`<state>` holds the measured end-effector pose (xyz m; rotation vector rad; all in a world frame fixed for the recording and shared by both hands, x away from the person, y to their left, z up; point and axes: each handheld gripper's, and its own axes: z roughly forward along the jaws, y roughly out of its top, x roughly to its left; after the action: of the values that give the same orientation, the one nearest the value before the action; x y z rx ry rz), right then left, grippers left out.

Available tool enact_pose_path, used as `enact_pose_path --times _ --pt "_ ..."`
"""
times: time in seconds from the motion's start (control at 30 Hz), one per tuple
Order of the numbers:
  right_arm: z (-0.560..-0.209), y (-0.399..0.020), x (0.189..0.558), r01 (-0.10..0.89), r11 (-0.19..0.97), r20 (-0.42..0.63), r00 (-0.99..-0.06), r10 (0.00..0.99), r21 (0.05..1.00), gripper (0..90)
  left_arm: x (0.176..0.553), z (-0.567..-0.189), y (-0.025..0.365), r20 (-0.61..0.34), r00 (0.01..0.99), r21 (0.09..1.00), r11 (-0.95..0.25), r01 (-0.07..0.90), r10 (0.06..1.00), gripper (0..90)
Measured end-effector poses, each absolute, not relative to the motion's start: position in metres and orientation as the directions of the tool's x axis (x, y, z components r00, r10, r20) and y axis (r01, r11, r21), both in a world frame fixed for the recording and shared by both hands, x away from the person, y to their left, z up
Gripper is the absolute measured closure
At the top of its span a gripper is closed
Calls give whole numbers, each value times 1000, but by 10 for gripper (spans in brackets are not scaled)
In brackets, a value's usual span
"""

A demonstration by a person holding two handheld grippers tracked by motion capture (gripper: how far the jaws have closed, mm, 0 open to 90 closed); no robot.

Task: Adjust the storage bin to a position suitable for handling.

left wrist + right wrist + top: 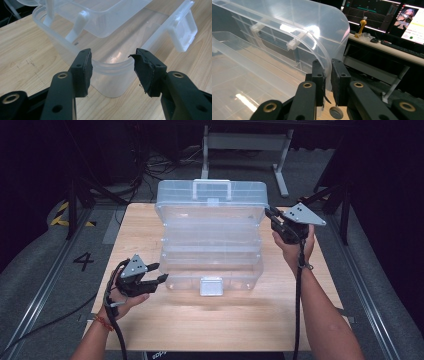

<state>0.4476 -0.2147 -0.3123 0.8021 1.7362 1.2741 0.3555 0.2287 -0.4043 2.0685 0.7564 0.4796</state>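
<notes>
Wooden table, dark room, left gripper jaws apart, right gripper clamping box lid.

A floor marking "4" is seen at nine o'clock; lit monitors are seen at one o'clock.

The open clear tackle box blocks the table's middle; bare wood lies open before it, seemingly along both its sides too.
</notes>
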Motion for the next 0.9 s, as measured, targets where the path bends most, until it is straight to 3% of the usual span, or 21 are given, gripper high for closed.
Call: enact_pose_path --times 0.43,0.9 --pt "-312 -208 451 7 334 -302 -406 862 943 844 357 -405 229 34 745 829 -434 351 667 476" --pt "-302 -207 471 55 299 -251 -413 876 953 850 358 -407 232 21 751 833 -426 352 660 467"
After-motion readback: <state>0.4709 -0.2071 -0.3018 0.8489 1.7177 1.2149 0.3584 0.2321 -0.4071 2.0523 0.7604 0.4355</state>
